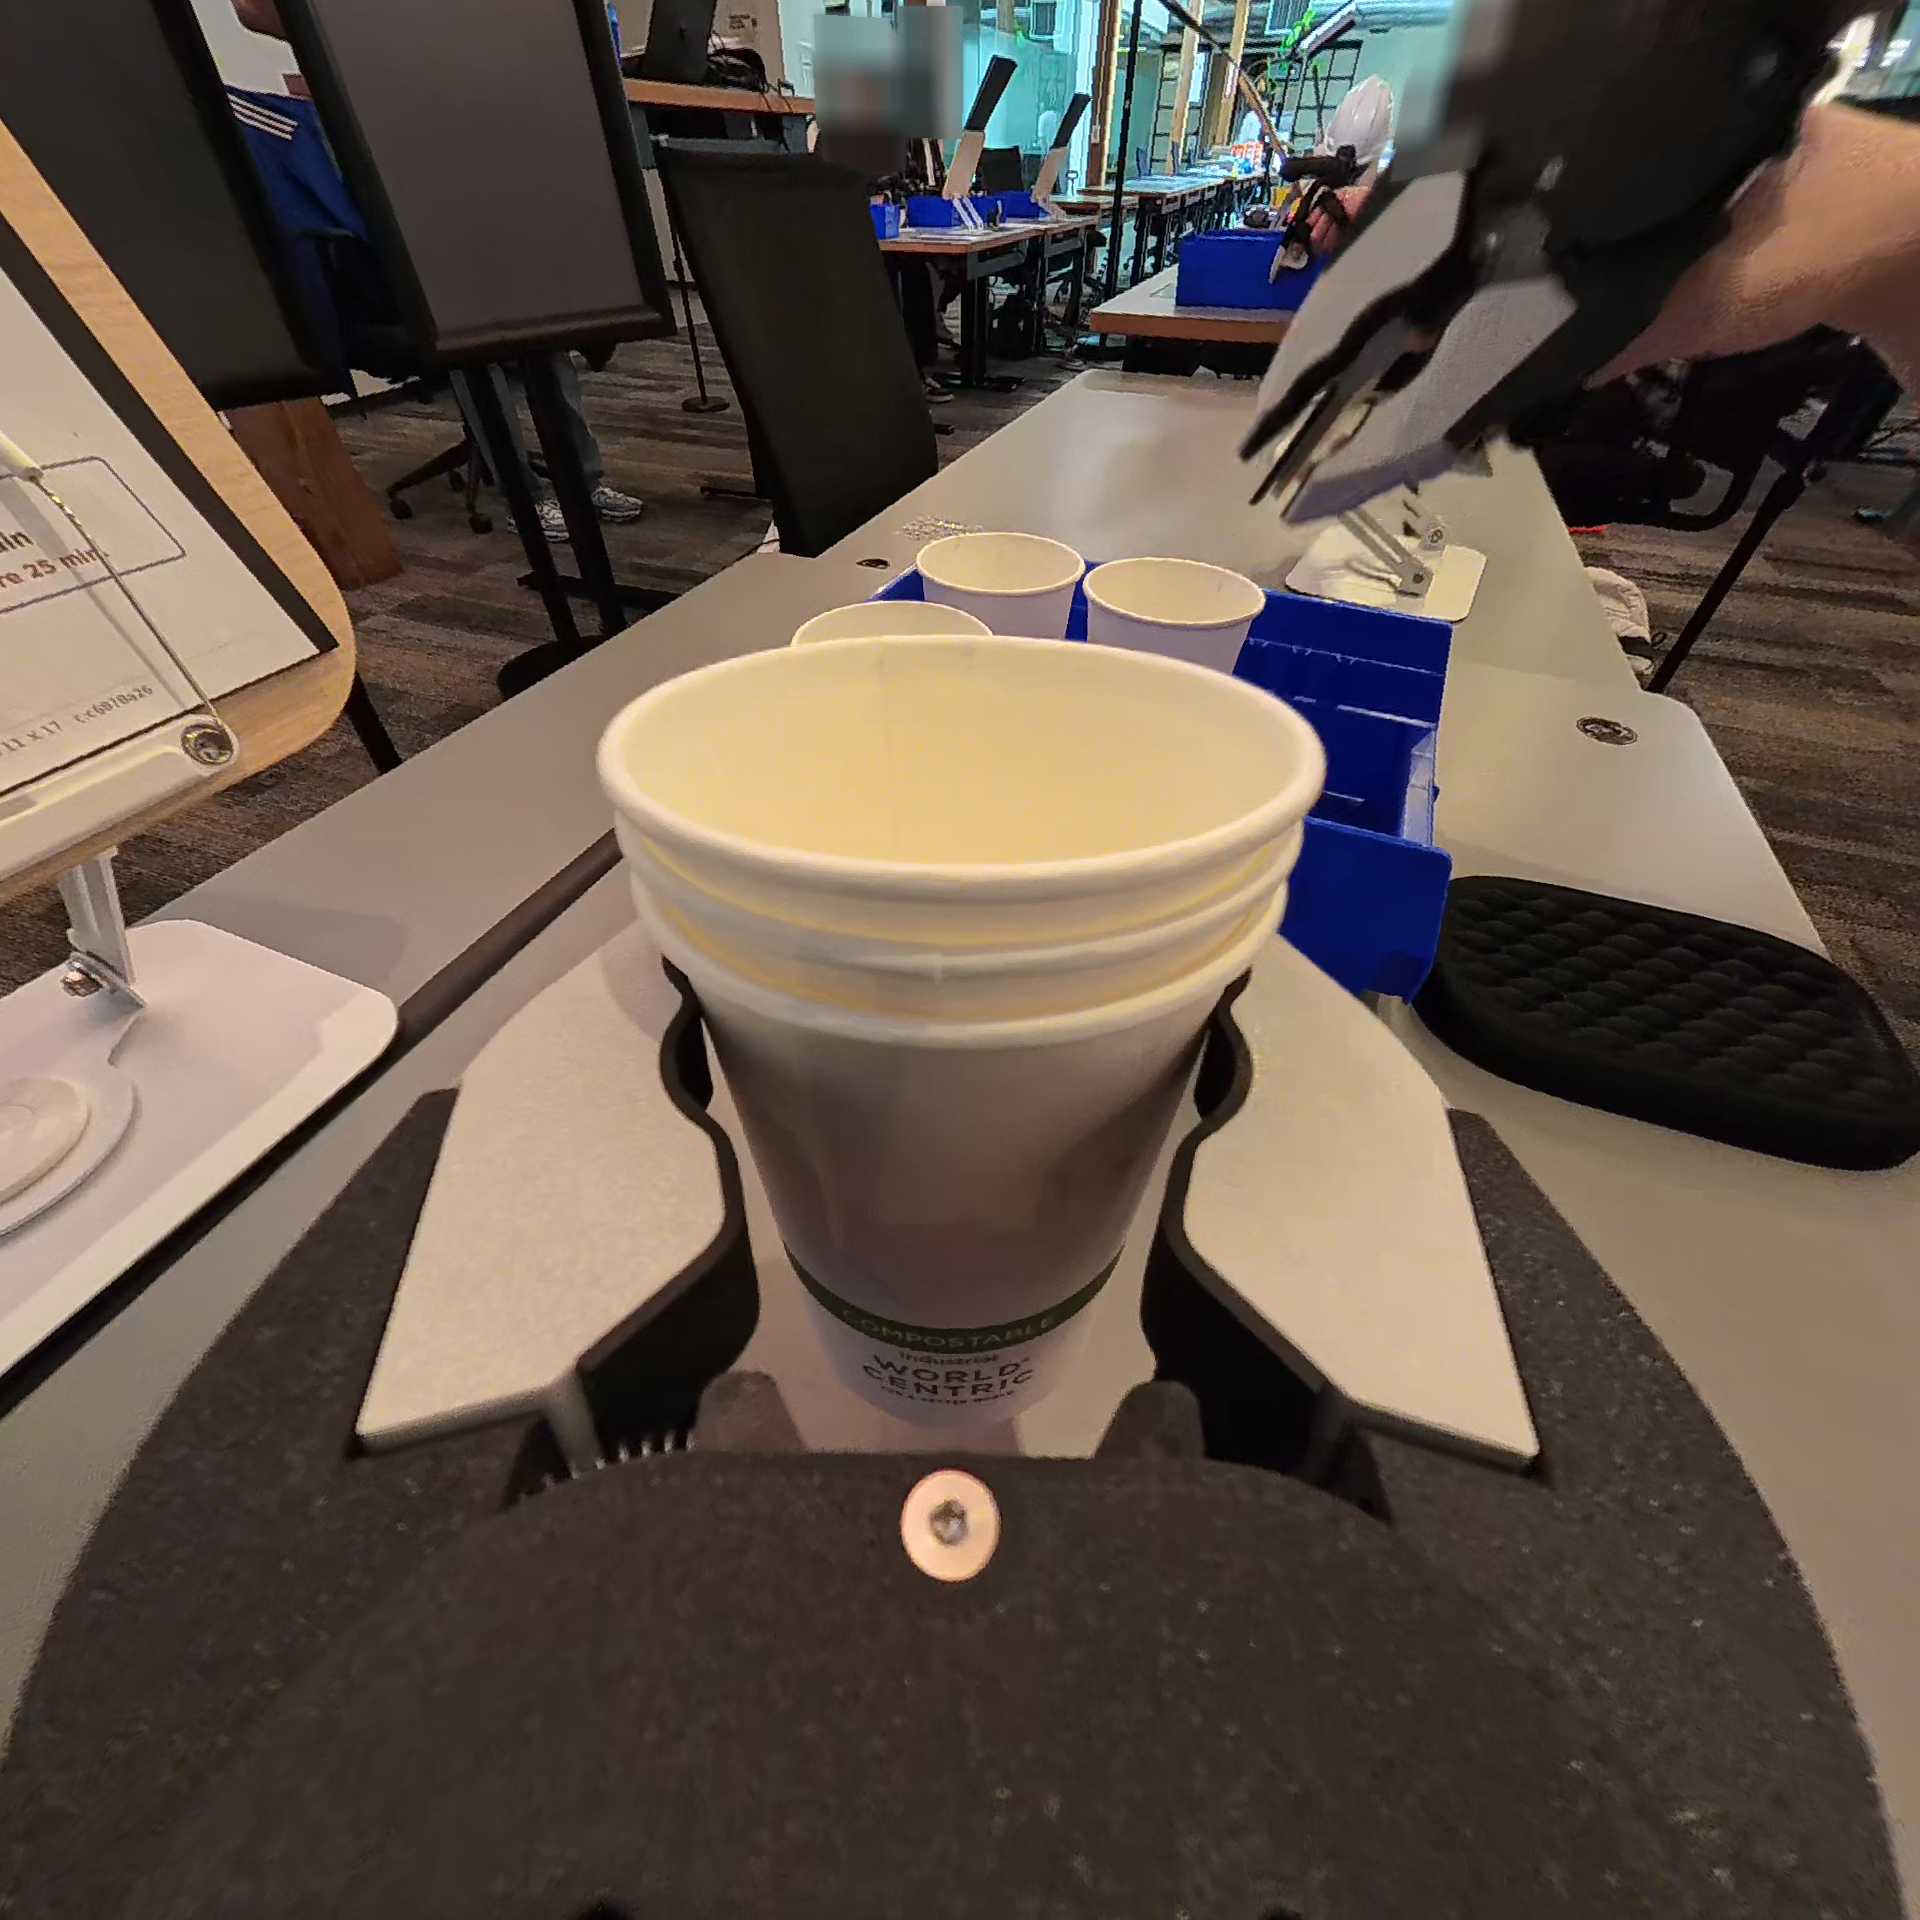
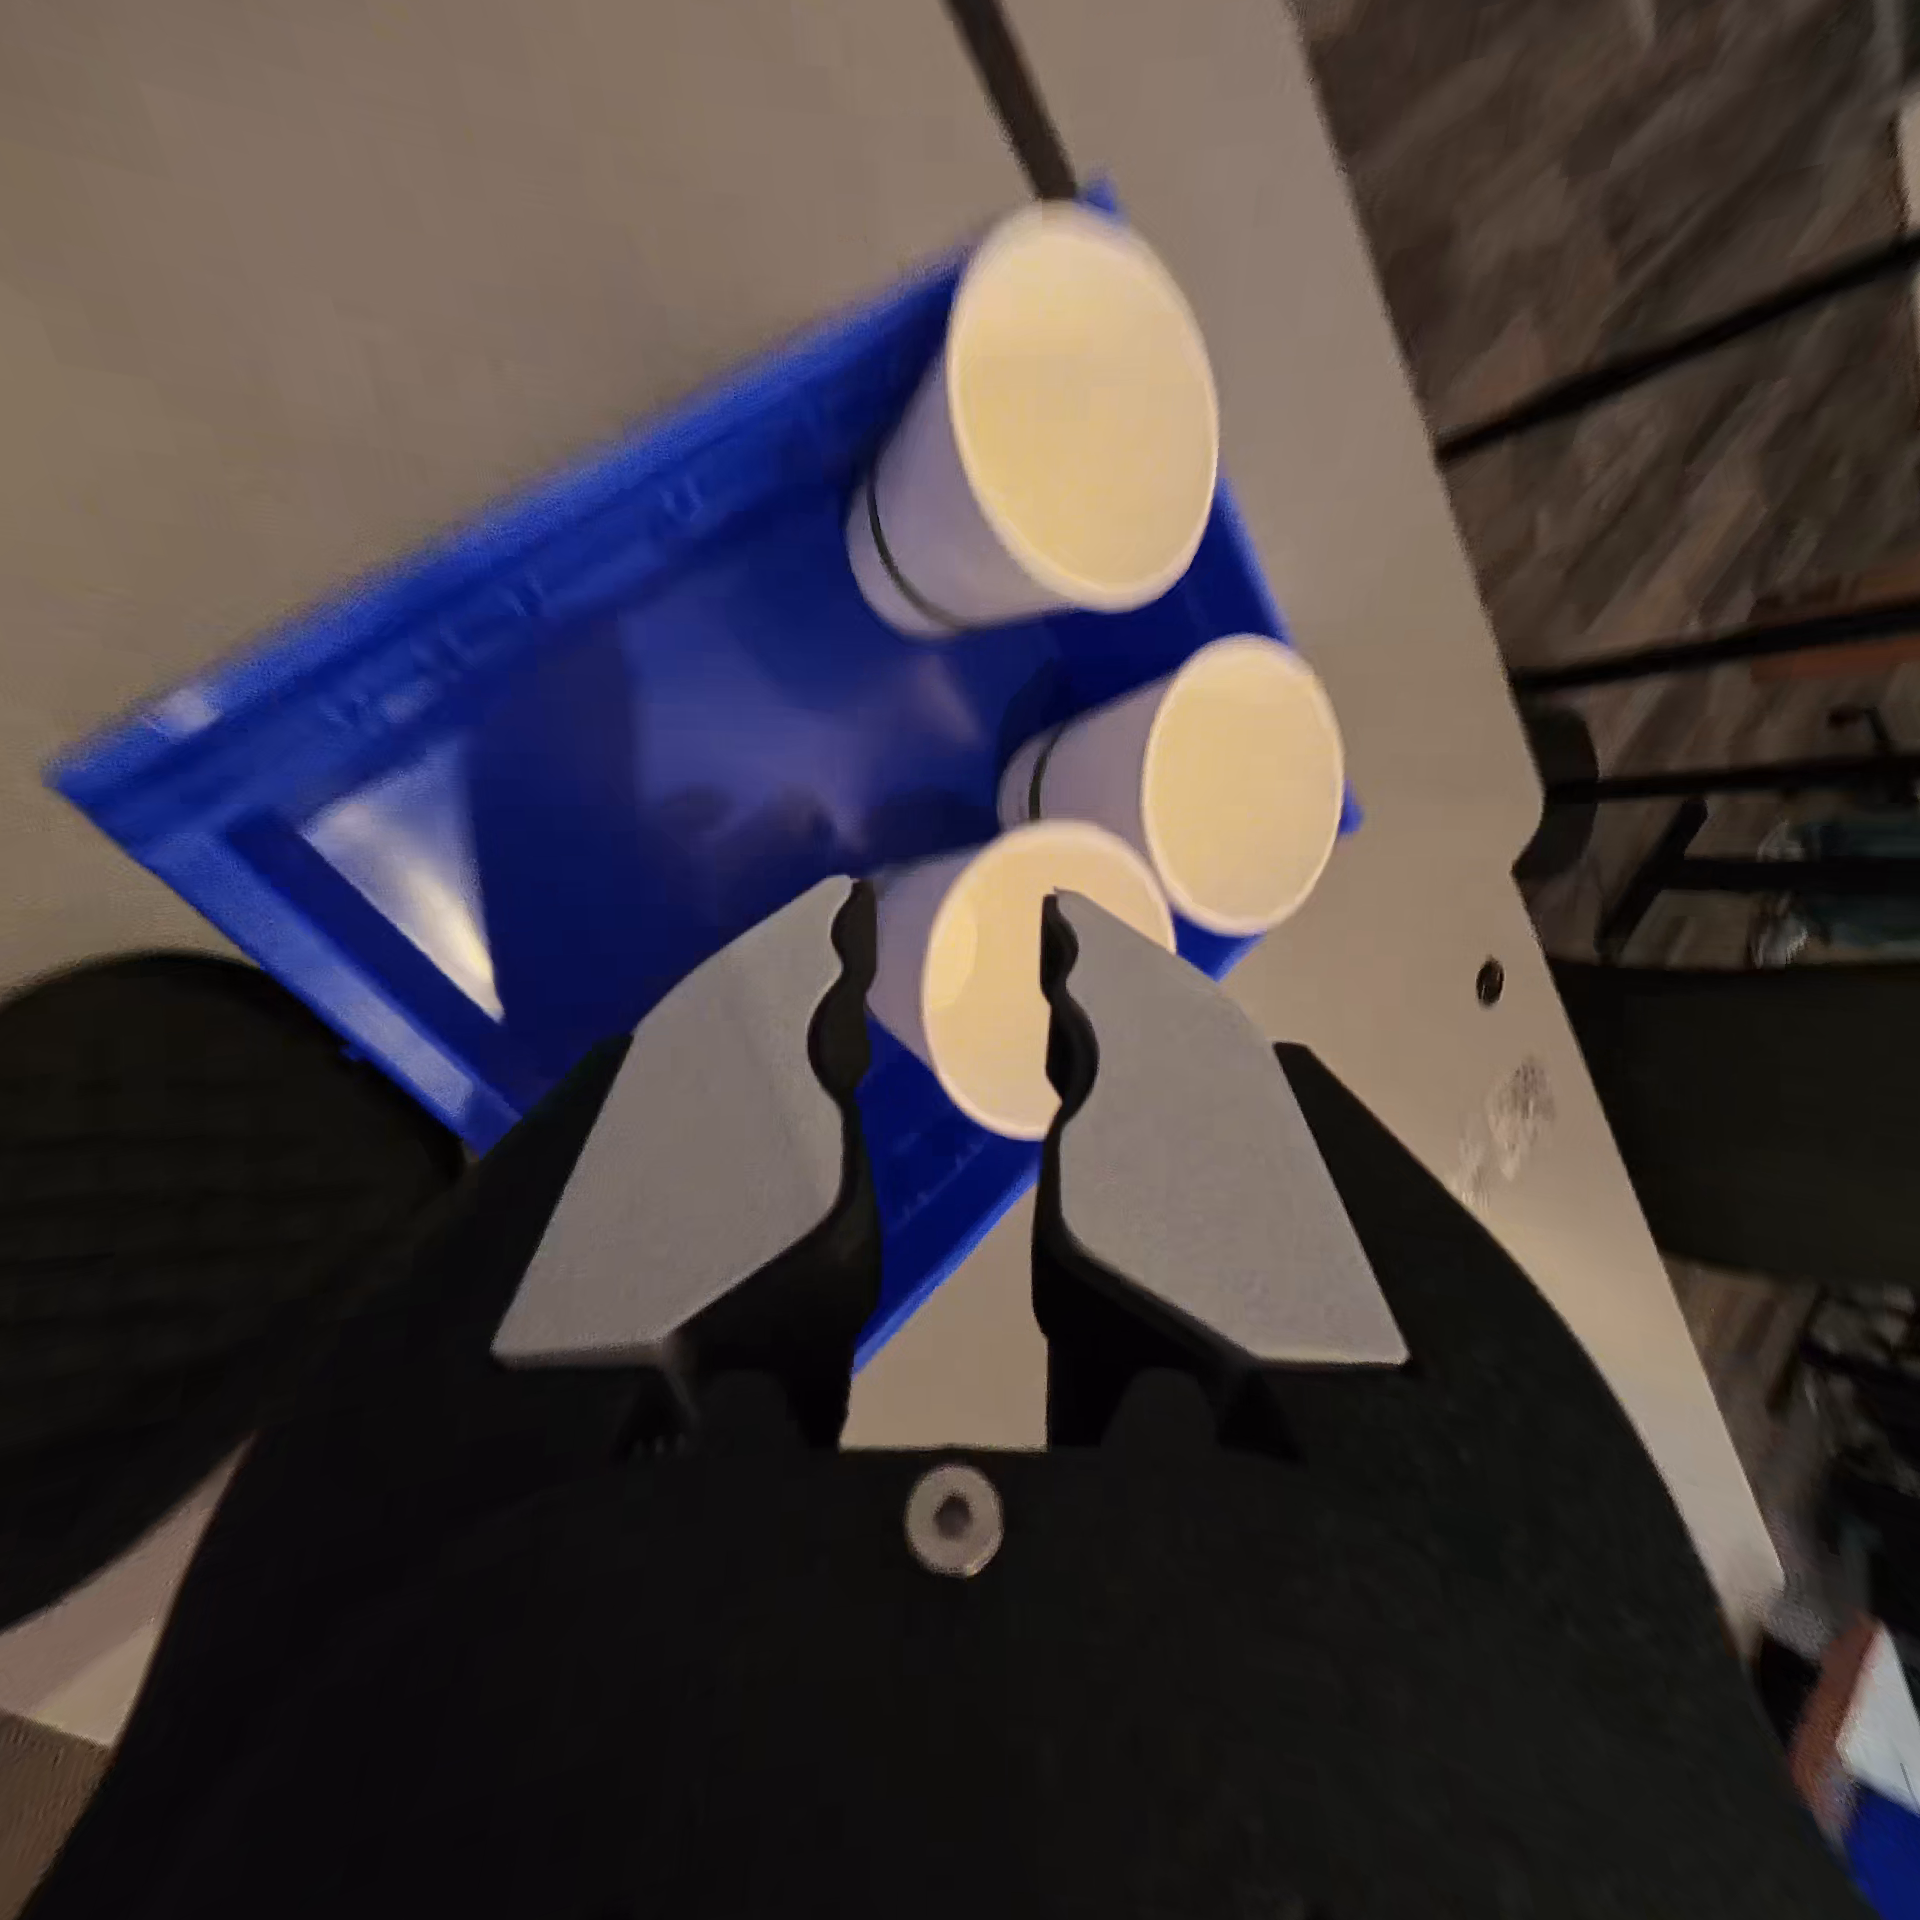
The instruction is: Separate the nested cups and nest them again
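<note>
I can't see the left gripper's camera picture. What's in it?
The left gripper holds a stack of nested white paper cups over a grey table. Behind it, three single cups stand in a blue bin, and the right gripper hovers above.

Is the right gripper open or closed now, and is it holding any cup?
Open and empty. The right gripper shows a clear gap between its fingers, nothing clamped; it hangs above three single paper cups in the blue bin.
</note>
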`<state>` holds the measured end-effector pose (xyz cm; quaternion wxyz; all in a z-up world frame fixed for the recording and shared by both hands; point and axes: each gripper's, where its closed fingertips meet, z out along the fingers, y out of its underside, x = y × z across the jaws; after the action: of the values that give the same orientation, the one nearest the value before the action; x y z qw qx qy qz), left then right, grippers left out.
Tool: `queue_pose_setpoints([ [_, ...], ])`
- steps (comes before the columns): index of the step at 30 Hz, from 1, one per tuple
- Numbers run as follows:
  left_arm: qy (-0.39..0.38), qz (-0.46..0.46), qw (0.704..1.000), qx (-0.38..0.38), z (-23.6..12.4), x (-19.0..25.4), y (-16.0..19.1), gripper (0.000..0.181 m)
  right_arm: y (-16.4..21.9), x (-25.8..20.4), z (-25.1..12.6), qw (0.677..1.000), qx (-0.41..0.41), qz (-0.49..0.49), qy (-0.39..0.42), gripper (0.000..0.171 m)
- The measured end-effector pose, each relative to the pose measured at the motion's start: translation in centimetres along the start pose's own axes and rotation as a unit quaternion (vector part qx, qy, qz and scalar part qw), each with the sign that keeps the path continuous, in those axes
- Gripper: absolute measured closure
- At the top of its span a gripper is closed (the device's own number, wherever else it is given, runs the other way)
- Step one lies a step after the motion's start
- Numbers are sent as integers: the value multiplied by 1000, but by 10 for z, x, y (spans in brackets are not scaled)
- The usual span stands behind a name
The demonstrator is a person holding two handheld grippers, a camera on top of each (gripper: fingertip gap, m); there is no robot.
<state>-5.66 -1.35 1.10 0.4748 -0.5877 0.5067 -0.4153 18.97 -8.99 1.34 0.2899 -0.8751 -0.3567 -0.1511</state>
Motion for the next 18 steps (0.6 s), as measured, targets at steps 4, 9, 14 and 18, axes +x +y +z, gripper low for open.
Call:
queue_pose_setpoints([
  [4, 4, 11, 1000, -13, 6, 6, 6, 88, -95, -30, -44, 991, 122, -49, -39, 145],
  [9, 9, 20, 1000, -16, 8, 12, 6, 88, -176, -102, -59, 966, 153, -178, -112, 153],
  [14, 10, 22, 1000, -14, 7, 13, 5, 88, -205, -141, -40, 949, 122, -259, -133, 153],
  [18, 12, 22, 1000, -11, 6, 14, 3, 88, -210, -152, -27, 944, 107, -274, -149, 159],
])
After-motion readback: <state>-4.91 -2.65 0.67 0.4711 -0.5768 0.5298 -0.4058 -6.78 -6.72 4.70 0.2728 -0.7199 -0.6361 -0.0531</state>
